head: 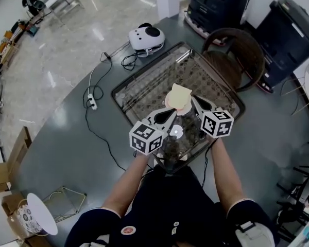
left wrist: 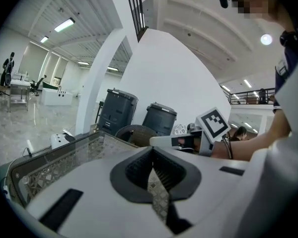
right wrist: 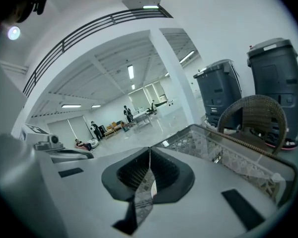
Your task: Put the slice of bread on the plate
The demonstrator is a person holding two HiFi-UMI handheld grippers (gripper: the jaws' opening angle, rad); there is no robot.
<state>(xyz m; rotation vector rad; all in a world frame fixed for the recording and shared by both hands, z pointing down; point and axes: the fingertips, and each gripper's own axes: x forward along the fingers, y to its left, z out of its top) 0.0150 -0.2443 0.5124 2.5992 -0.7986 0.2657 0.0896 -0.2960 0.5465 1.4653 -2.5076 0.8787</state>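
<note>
A pale slice of bread point(head: 179, 92) lies on a pink plate point(head: 169, 103) in the middle of a patterned tray point(head: 144, 89) on the grey table. My left gripper point(head: 170, 114) hovers just in front of the plate and points at it, with its jaws closed and nothing between them point(left wrist: 152, 168). My right gripper point(head: 194, 101) hangs at the plate's right edge, close to the bread. Its jaws are also together and empty point(right wrist: 149, 155). Neither gripper view shows the bread or the plate.
A white device point(head: 146, 37) with a cable and a power strip point(head: 92, 102) lie on the table left of the tray. A wicker chair point(head: 238, 53) and two dark bins point(head: 291, 32) stand behind. A clear container point(head: 172, 151) sits at the tray's near edge.
</note>
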